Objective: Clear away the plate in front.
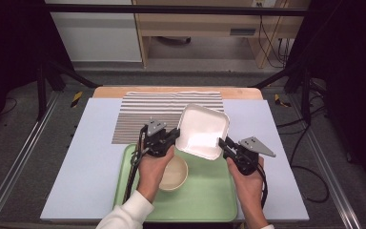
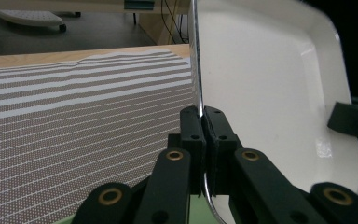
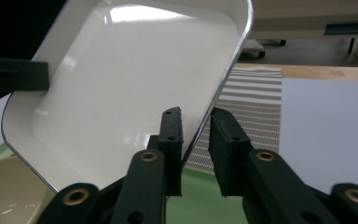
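Observation:
A white square plate [image 1: 202,131] hangs tilted above the far edge of a green tray [image 1: 209,195]. My left gripper [image 1: 175,135] is shut on the plate's left rim, and in the left gripper view the pads [image 2: 201,114] pinch the thin edge of the plate [image 2: 270,93]. My right gripper [image 1: 222,143] is at the plate's near right corner. In the right gripper view its jaws [image 3: 196,116] straddle the rim of the plate [image 3: 121,93] with a gap still showing beside it. A beige bowl [image 1: 176,174] sits on the tray under my left hand.
A brown-and-white striped mat [image 1: 152,109] lies on the pale blue table top [image 1: 95,157] beyond the tray. The table's wooden far edge [image 1: 176,90] and a black frame bar stand behind it. Open table surface lies left and right of the tray.

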Demonstrator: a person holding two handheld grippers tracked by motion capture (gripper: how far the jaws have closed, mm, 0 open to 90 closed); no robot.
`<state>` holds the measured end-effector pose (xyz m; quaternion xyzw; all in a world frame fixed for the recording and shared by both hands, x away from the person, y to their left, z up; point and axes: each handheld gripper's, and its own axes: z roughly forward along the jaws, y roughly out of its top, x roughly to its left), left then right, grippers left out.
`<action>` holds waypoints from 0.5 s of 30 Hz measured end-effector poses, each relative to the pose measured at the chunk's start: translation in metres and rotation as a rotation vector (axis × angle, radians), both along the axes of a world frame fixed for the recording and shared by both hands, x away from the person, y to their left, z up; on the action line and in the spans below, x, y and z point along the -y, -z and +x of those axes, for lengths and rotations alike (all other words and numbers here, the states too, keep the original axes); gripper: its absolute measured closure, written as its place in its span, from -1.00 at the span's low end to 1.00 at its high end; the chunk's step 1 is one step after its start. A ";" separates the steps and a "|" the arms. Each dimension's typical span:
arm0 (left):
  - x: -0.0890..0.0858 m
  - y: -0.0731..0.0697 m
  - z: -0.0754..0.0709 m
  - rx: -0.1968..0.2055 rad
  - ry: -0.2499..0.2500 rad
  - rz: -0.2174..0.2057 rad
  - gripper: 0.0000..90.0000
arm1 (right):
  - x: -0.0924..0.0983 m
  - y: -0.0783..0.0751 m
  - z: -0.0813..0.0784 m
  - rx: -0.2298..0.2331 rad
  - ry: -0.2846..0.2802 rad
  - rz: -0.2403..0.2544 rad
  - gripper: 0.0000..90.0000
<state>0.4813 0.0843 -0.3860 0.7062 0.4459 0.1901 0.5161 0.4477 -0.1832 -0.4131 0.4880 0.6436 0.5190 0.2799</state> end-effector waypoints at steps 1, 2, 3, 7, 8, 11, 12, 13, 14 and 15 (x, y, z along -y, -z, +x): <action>0.001 -0.001 -0.002 0.008 -0.001 0.005 0.93 | 0.001 -0.002 0.002 0.007 0.010 0.001 0.77; 0.003 -0.002 -0.006 0.019 0.001 0.017 0.92 | 0.001 -0.005 0.003 0.011 0.016 0.001 0.81; 0.003 -0.002 -0.006 0.019 0.001 0.017 0.91 | 0.002 -0.008 0.005 0.010 0.024 0.000 0.85; 0.004 0.000 -0.009 0.019 -0.006 0.006 0.91 | 0.003 -0.016 0.009 -0.003 0.023 0.015 0.92; 0.004 0.001 -0.009 0.016 -0.007 0.006 0.91 | 0.004 -0.017 0.009 -0.003 0.023 0.015 0.94; 0.006 0.008 -0.008 0.004 -0.003 0.006 0.89 | 0.005 -0.021 0.012 -0.010 0.022 0.038 0.97; 0.007 0.009 -0.008 0.001 -0.002 0.003 0.89 | 0.006 -0.021 0.013 -0.010 0.021 0.030 0.97; 0.007 0.010 -0.008 -0.002 -0.005 -0.004 0.89 | 0.006 -0.021 0.014 -0.016 0.019 0.026 0.98; 0.007 0.011 -0.007 -0.004 -0.002 -0.003 0.89 | 0.007 -0.021 0.015 -0.022 0.017 0.026 0.98; 0.008 0.012 -0.007 -0.006 0.000 -0.006 0.89 | 0.007 -0.020 0.015 -0.030 0.015 0.028 0.98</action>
